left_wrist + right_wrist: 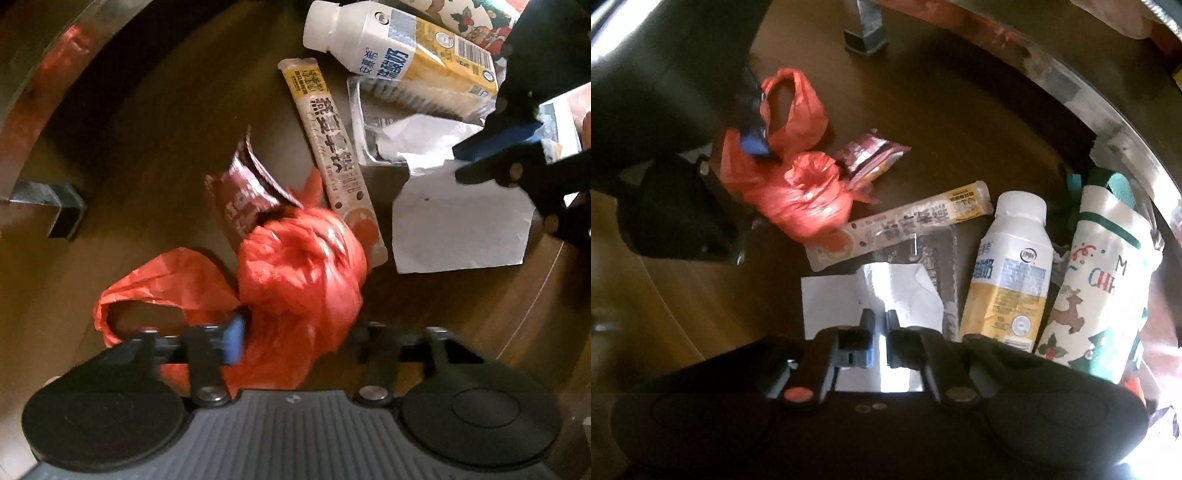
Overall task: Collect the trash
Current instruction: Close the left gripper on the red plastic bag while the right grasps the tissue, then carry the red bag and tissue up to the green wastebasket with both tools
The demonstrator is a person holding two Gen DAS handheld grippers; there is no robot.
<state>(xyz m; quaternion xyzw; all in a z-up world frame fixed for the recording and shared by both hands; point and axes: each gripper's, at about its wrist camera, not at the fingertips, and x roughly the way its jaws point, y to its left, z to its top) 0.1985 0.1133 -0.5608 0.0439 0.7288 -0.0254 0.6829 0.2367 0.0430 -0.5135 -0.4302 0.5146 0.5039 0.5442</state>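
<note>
The crumpled red plastic bag (pixel 299 273) lies on the dark round table (pixel 147 147), bunched up directly between my left gripper's (pixel 295 332) fingers, which are clamped on its lower folds. My right gripper (pixel 881 325), its fingers nearly together, pinches the flat white sheet of paper (pixel 834 299) just beside the long cream snack wrapper (pixel 901 221), whose length runs between bag and paper.

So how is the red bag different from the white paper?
The red bag is bright red, crinkly plastic, bunched into a puffy lump with a loop handle. The white paper is plain white and lies mostly flat, with a crumpled top edge. The left claw squeezes the red bag; the right claw pinches the white paper. Both lie on the dark table.
</note>
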